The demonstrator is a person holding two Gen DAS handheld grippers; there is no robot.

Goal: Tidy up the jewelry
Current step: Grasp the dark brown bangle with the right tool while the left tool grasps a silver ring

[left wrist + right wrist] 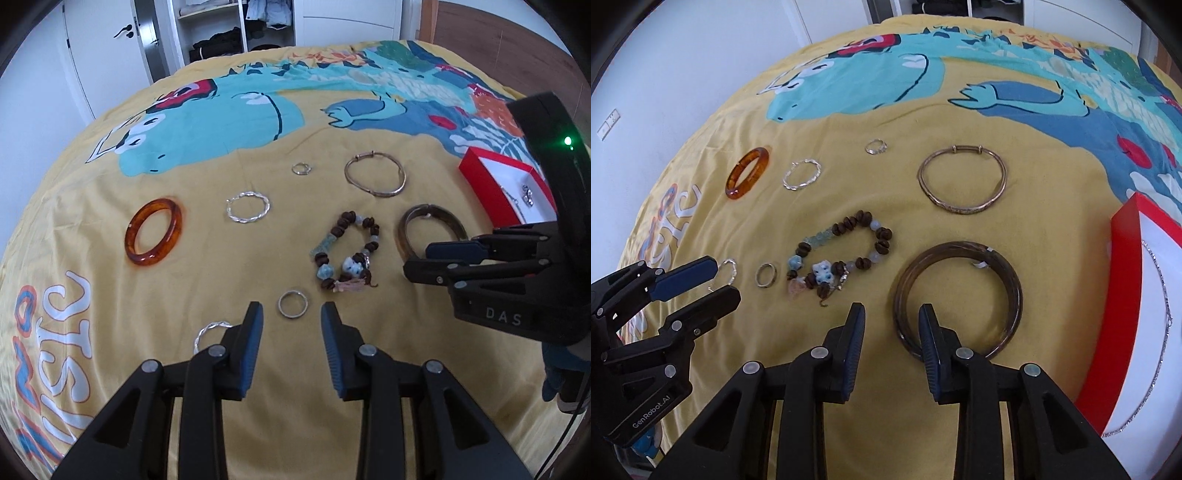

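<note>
White letters "DAS" stand on the black body of the right tool (415,258). "GenRobot.AI" runs along the left tool (720,278). The large lettering on the bedspread (207,254) cannot be made out.

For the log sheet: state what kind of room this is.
Most likely a bedroom: jewelry lies on a yellow cartoon-print bedspread, and behind it stands an open white wardrobe holding folded clothes.
</note>
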